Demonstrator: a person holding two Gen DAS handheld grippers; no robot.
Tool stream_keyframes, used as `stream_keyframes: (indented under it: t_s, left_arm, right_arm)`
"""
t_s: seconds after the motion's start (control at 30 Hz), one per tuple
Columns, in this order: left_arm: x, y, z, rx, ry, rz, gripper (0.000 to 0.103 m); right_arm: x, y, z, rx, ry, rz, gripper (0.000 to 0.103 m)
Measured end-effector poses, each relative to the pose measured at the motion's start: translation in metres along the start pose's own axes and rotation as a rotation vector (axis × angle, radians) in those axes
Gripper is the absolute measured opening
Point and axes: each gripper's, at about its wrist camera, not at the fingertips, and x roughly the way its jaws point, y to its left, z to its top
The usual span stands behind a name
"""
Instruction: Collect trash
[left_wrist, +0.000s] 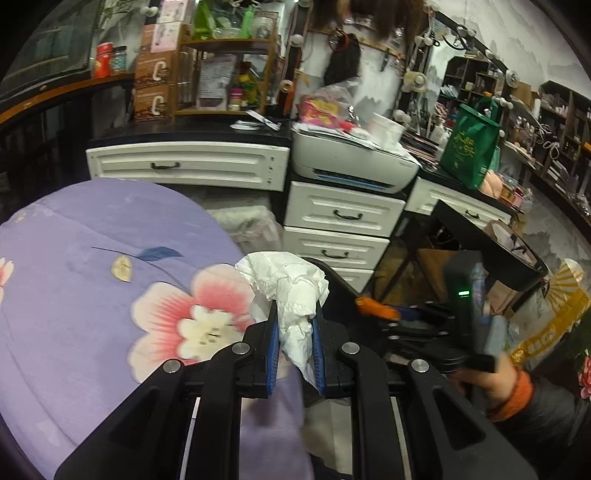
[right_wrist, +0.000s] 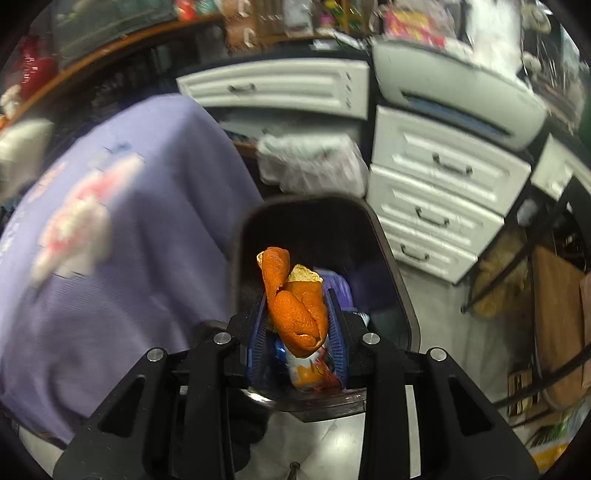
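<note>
My left gripper (left_wrist: 294, 308) is shut on a crumpled white tissue (left_wrist: 291, 284), held above the edge of a purple flowered bedspread (left_wrist: 92, 277). In the right wrist view my right gripper (right_wrist: 297, 295) is shut on a curled piece of orange peel (right_wrist: 295, 306), directly over the open mouth of a black trash bin (right_wrist: 243, 236). Coloured wrappers (right_wrist: 310, 369) lie inside the bin below the peel. The left wrist view also shows the right gripper's body (left_wrist: 465, 310) and the peel's tip (left_wrist: 373, 306) to the right, over the same black bin (left_wrist: 343, 288).
White drawer units (left_wrist: 336, 218) and a white printer (left_wrist: 354, 158) stand behind the bin. A plastic-lined bin (right_wrist: 310, 162) sits under the counter. A black stool (left_wrist: 491, 240) and boxes stand at right. A hand with an orange cuff (left_wrist: 513, 391) holds the right gripper.
</note>
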Motion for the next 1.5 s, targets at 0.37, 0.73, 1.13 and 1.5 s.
stream_keyframes:
  t_s: [0.37, 0.73, 1.13, 1.5]
  left_arm:
    - [0.054, -0.05, -0.02, 0.019, 0.107, -0.054, 0.015]
    - [0.104, -0.067, -0.038, 0.032, 0.195, -0.028, 0.015]
    - [0.174, -0.074, -0.049, 0.049, 0.28, 0.037, 0.015]
    - [0.197, -0.077, -0.052, 0.055, 0.299, 0.07, 0.044]
  right_arm:
    - [0.062, -0.026, -0.026, 0.092, 0.067, -0.022, 0.041]
    - [0.007, -0.048, -0.037, 0.123, -0.035, -0.025, 0.051]
    - [-0.075, -0.064, -0.066, 0.117, -0.173, -0.122, 0.064]
    - [-0.098, -0.074, -0.078, 0.16, -0.217, -0.148, 0.067]
